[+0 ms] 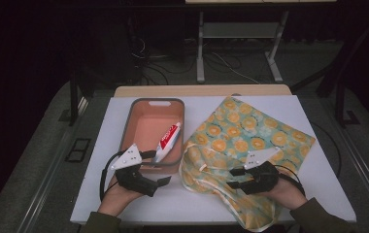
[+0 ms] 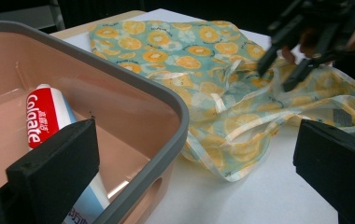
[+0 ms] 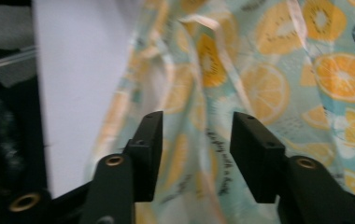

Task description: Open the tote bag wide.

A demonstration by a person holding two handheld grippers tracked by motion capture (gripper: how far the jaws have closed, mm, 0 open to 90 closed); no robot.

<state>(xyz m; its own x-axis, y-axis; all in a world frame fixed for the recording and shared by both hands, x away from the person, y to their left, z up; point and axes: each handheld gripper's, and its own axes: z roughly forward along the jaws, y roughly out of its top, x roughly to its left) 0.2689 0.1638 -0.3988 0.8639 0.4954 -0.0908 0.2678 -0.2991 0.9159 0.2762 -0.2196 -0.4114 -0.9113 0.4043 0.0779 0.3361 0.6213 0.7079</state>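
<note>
My right gripper (image 3: 196, 154) fingers stand half apart above the orange-print bag (image 3: 278, 84), no fabric pinched; left gripper (image 2: 189, 177) fingers wide, straddling the tray (image 2: 166, 107) rim.

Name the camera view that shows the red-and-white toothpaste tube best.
The high view: the red-and-white toothpaste tube lies whole in the pink plastic bin. The left gripper view shows it closer, partly hidden by a jaw. The right gripper view faces the orange-print cloth bag.

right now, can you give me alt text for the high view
A person's two grippers work at a white table: the left gripper sits beside a pink tray holding a toothpaste tube, and the right gripper hovers over an orange-print cloth bag.
</note>
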